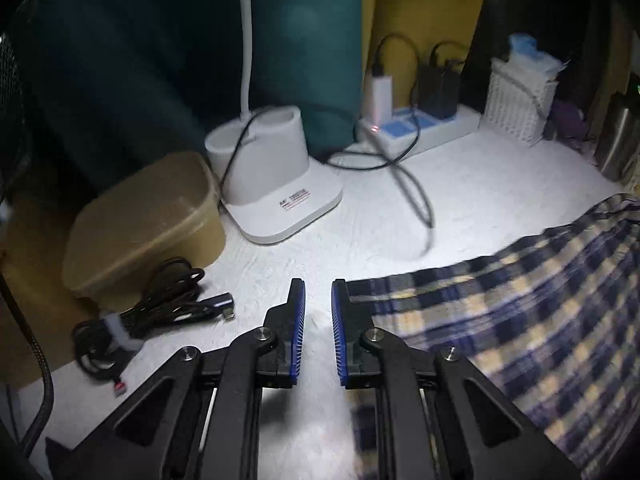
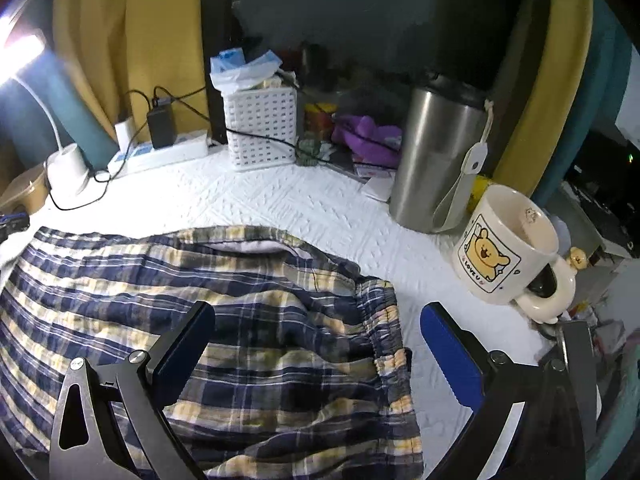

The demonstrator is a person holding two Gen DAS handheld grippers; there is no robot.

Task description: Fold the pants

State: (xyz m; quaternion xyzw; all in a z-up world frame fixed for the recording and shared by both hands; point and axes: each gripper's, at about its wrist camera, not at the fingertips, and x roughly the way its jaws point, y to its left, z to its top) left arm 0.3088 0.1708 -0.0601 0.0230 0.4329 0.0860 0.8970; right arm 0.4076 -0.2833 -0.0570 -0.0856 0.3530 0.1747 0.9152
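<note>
The navy-and-yellow plaid cotton pants (image 2: pixel 248 344) lay on the white quilted tabletop (image 2: pixel 304 204). The left claw (image 1: pixel 318 300) was narrowly parted, empty; the right claw (image 2: pixel 316 332) gaped wide above the waistband.

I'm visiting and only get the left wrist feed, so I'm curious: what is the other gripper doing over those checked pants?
Observer: The right gripper is wide open above the plaid pants, one finger over the cloth, one over the white table cover.
Operator: Which part of the pants is it at?
Observer: The gathered elastic waistband lies between its fingers.
Operator: Anything close by it could knock?
Observer: A cream bear mug stands just past its outer finger, with a steel tumbler behind.
</note>
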